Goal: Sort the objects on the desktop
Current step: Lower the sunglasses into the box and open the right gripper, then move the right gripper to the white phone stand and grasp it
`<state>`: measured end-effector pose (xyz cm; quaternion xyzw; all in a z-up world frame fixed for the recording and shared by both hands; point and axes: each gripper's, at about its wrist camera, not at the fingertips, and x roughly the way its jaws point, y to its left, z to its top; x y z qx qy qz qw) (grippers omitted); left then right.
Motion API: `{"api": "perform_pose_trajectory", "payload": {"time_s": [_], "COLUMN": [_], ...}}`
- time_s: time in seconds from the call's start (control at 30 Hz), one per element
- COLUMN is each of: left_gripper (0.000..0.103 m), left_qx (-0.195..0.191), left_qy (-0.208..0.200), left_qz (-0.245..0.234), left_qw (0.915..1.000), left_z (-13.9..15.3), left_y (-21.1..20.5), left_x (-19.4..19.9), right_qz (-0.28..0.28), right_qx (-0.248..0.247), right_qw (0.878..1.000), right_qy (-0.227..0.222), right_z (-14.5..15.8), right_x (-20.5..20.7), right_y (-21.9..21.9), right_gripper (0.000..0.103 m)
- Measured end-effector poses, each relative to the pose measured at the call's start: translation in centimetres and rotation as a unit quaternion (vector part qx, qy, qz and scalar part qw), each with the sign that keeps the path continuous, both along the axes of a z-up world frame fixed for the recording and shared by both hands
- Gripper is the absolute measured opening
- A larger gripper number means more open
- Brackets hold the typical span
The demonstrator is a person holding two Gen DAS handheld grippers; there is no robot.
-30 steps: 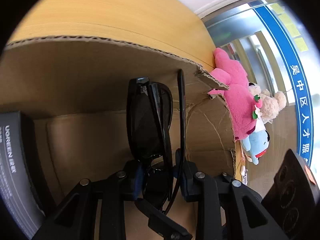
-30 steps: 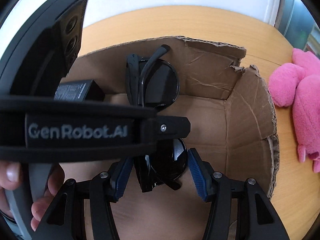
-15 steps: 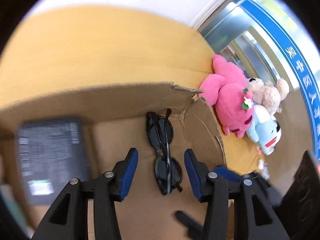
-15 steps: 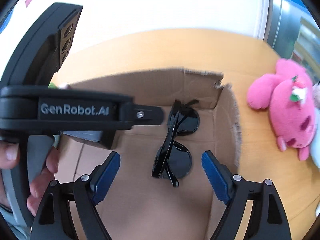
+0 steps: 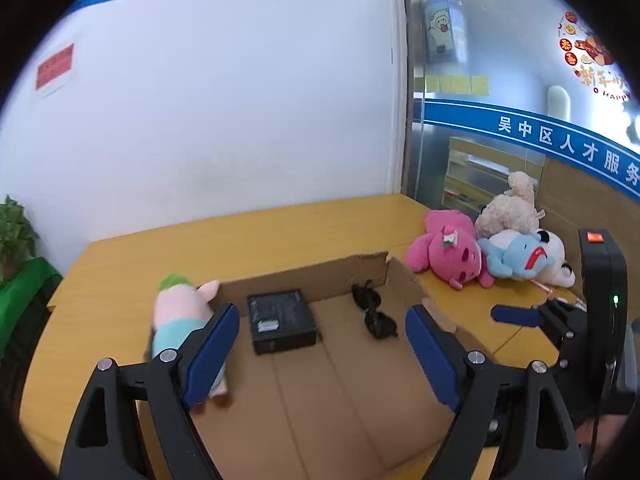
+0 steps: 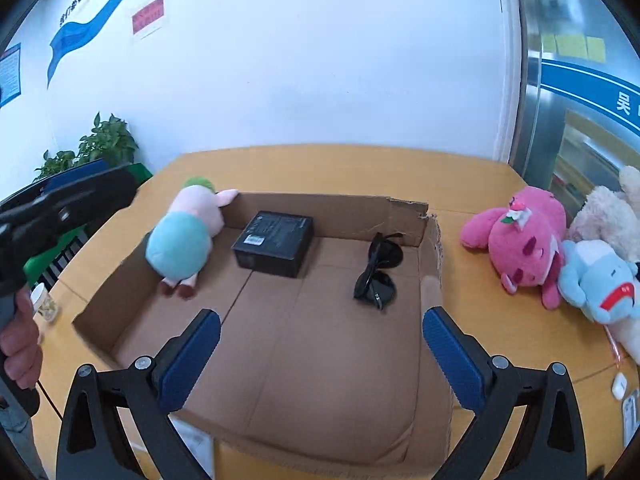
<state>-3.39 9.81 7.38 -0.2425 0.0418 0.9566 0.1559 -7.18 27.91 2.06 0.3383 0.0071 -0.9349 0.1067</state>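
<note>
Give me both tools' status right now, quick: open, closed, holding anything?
Left tool: open, holding nothing; jaws have just been opening.
Right tool: open, holding nothing; jaws have just been opening. The sunglasses lie in the cardboard box.

place: office | cues — glass partition (image 5: 500, 80) with blue banner (image 5: 532, 132), wall notices (image 6: 148, 16), wooden desk (image 6: 340, 164)

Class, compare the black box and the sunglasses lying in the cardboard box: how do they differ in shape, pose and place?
The black box is a solid rectangular block with a printed label; the sunglasses are thin, with two rounded dark lenses. The black box lies flat near the middle of the back wall; the sunglasses lie folded by the torn right wall. The black box looks bulkier than the sunglasses. Both are black and rest on the cardboard box floor, untouched by either gripper.
</note>
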Motion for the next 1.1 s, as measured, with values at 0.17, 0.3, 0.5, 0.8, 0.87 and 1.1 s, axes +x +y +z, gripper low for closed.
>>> {"api": "perform_pose_trajectory", "payload": {"time_s": [0.17,0.3,0.5,0.8,0.87,1.1], "left_gripper": [0.085,0.085,0.085,0.085,0.085,0.085], "left_qx": [0.005,0.041,0.058,0.046,0.049,0.058], "left_qy": [-0.021,-0.036,-0.04,-0.037,-0.04,-0.07], "left_qz": [0.038,0.049,0.063,0.075,0.076,0.067], "left_qw": [0.999,0.9973,0.9955,0.9954,0.9951,0.9935], "left_z": [-1.4,-2.1,-2.7,-3.6,-3.8,-5.2], "left_y": [-1.7,-2.7,-2.6,-2.8,-3.0,-3.2], "left_x": [4.2,6.5,8.1,8.7,8.6,8.0], "right_qz": [0.005,0.005,0.0,-0.007,-0.007,0.013], "right_qx": [0.012,0.019,0.024,0.032,0.034,0.04], "right_qw": [1.0,1.0,1.0,0.999,0.999,0.999], "right_qy": [0.001,0.0,0.006,0.015,0.016,0.011], "right_z": [-1.0,-1.3,-1.2,-0.9,-0.9,-1.6], "right_x": [4.6,6.7,8.7,9.6,9.6,9.6], "right_y": [-1.6,-2.1,-2.2,-2.4,-2.4,-3.1], "right_gripper": [0.103,0.103,0.103,0.103,0.103,0.103]}}
